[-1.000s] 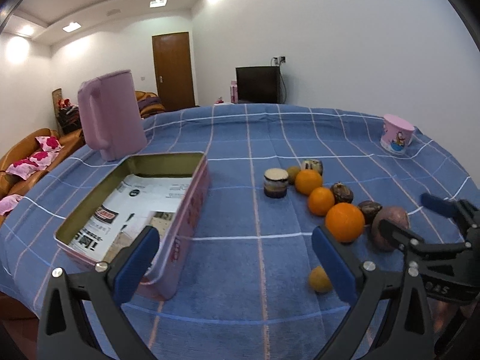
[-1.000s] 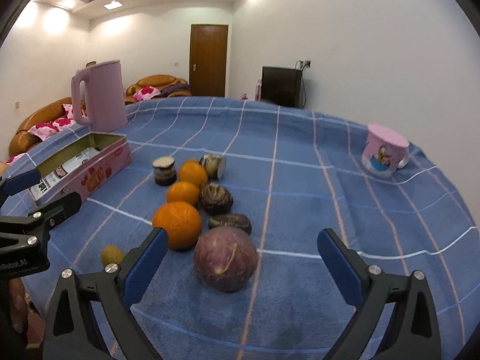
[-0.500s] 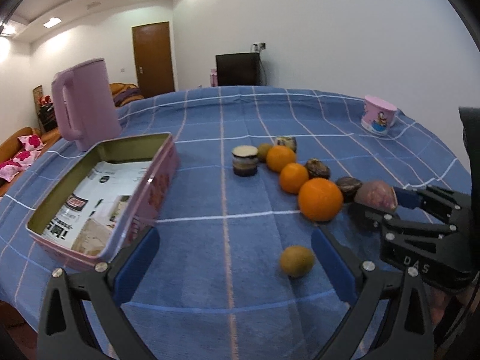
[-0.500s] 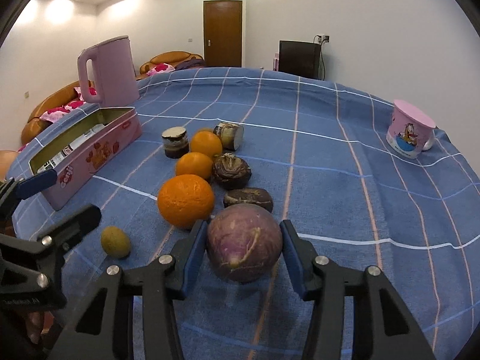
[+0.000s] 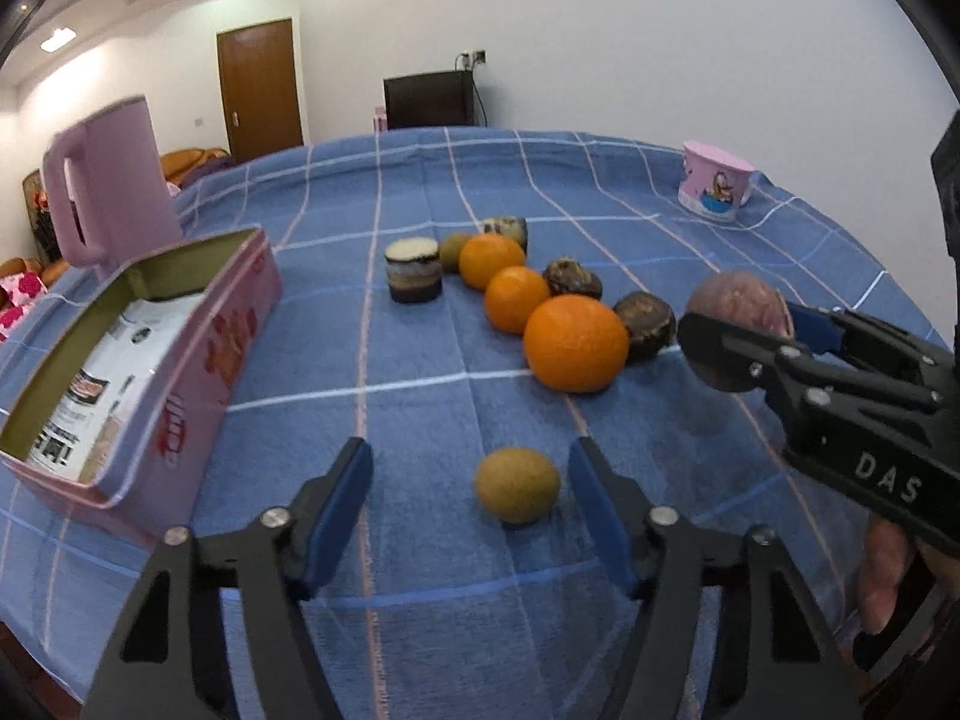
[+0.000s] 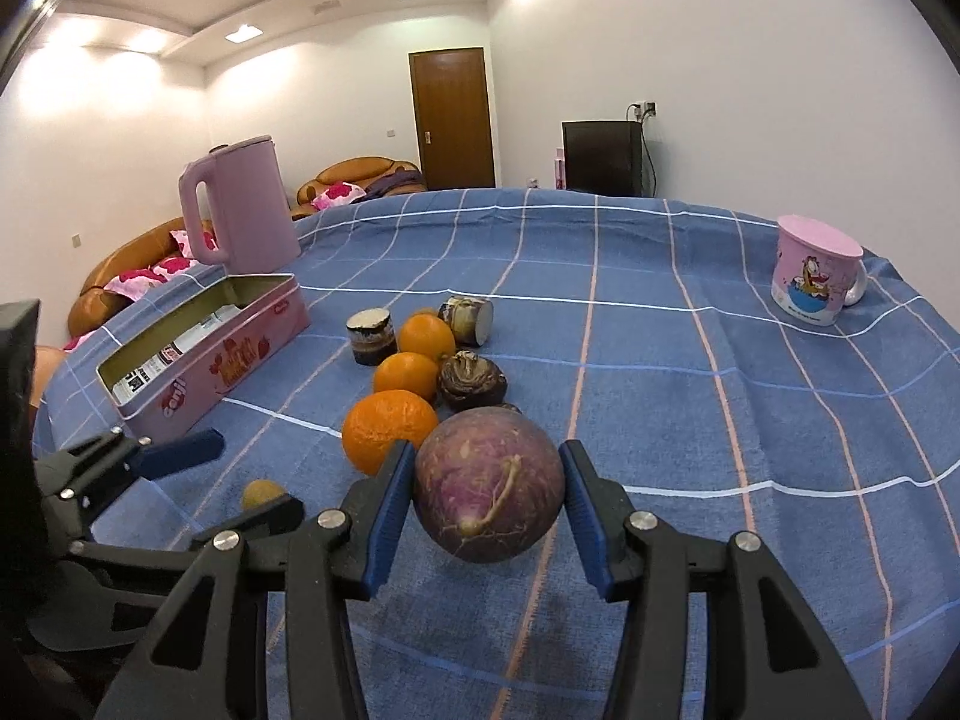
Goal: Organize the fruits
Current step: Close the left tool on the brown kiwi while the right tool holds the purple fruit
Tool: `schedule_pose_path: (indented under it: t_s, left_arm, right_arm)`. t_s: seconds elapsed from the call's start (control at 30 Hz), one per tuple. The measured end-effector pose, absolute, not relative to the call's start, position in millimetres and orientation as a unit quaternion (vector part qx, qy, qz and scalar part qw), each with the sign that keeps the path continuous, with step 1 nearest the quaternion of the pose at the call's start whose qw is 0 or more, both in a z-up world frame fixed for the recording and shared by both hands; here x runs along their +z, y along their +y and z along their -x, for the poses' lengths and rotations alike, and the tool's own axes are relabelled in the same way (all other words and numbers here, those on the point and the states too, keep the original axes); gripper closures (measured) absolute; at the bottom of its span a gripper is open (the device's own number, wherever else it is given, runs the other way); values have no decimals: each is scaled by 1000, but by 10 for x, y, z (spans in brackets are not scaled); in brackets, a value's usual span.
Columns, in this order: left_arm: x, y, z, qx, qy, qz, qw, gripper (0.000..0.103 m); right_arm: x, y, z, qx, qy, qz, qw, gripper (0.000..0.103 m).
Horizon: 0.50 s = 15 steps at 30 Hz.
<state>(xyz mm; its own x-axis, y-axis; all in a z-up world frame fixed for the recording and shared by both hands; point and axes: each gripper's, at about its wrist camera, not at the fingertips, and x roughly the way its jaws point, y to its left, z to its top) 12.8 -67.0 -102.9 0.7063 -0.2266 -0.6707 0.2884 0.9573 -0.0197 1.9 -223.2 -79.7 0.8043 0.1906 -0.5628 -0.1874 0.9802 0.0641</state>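
My right gripper [image 6: 489, 495] is shut on a round purple fruit [image 6: 489, 486] and holds it just above the blue cloth; the fruit also shows in the left wrist view [image 5: 738, 306]. My left gripper [image 5: 471, 495] is open around a small yellow-green fruit [image 5: 517, 485] lying on the cloth, without touching it. Three oranges [image 5: 575, 342] and dark brown fruits [image 5: 645, 317] lie in a row behind. An open pink tin [image 5: 129, 378] stands at the left.
A pink kettle [image 5: 105, 192] stands behind the tin. A small jar [image 5: 413, 269] and a second jar on its side [image 6: 468, 318] sit by the far oranges. A pink mug [image 6: 813, 279] stands upside down at the far right. The table edge runs close below.
My right gripper has lifted the purple fruit off the cloth. My left gripper has moved right and forward, narrowing around the small yellow-green fruit.
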Motion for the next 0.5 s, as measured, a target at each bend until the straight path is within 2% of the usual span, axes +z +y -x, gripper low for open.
schedule_pose_path:
  t_s: [0.07,0.17,0.23,0.27,0.37,0.5]
  left_arm:
    - [-1058,-671,-148,-144,364,-39,919,45]
    - [-1077,-681,-151,-146,365,-38,919,48]
    - [-1080,-696,-147,-154,363,-38,918,56]
    - [-1081,-705,-149,-155,362,-41,918,58]
    - [-1081,-737,-123,-162,356,-51,919,74]
    - [-1074,-723,-122,-166,355,-48,919,74]
  right_arm:
    - [-803,-2206,-15,101,297,5,949,52]
    - [-815,-2192,-26,103,300,10,948,52]
    - [-819,-2185,-36,104,303,11,947,52]
    - [-821,-2176,-41,105,304,13,947,52]
    - [-827,-2149,-39,105,306,23,946,52]
    - [-827,-2151,-34,107,305,23,946,52]
